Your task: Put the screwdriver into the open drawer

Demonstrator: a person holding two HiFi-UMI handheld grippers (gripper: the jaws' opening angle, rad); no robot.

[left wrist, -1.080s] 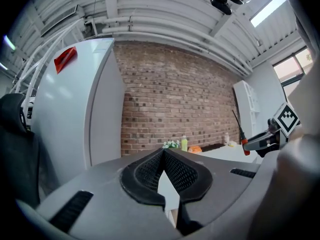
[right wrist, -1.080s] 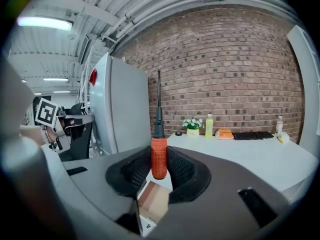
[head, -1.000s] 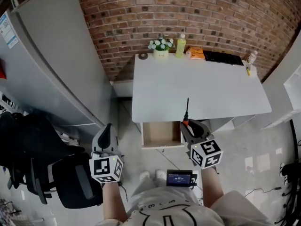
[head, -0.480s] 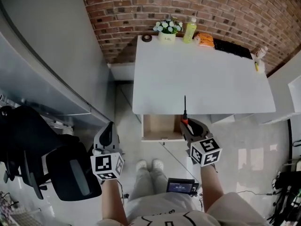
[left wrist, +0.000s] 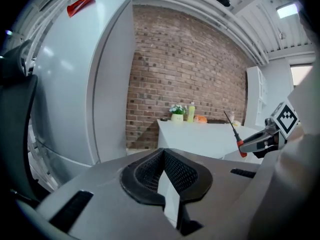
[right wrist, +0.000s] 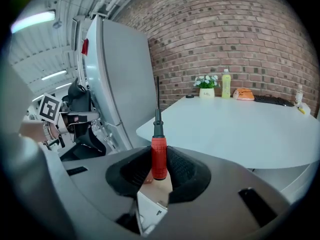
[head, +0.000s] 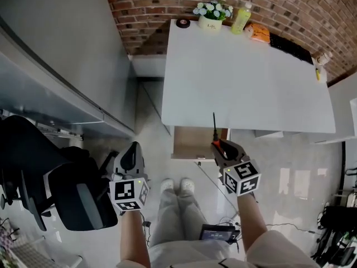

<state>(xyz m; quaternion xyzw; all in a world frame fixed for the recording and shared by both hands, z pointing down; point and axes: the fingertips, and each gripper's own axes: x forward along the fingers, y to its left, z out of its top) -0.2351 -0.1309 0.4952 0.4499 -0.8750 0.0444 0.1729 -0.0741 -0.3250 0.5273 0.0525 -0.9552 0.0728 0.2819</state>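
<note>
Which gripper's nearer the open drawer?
Right. The right gripper, holding the screwdriver, is at the front right corner of the drawer; the left gripper is off to its left.

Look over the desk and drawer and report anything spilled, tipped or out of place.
Nothing stands out. The flower pot and bottle stand upright at the back of the table, no spill shows, and the drawer below its front edge is open. The right gripper holds the screwdriver upright in its jaws.
</note>
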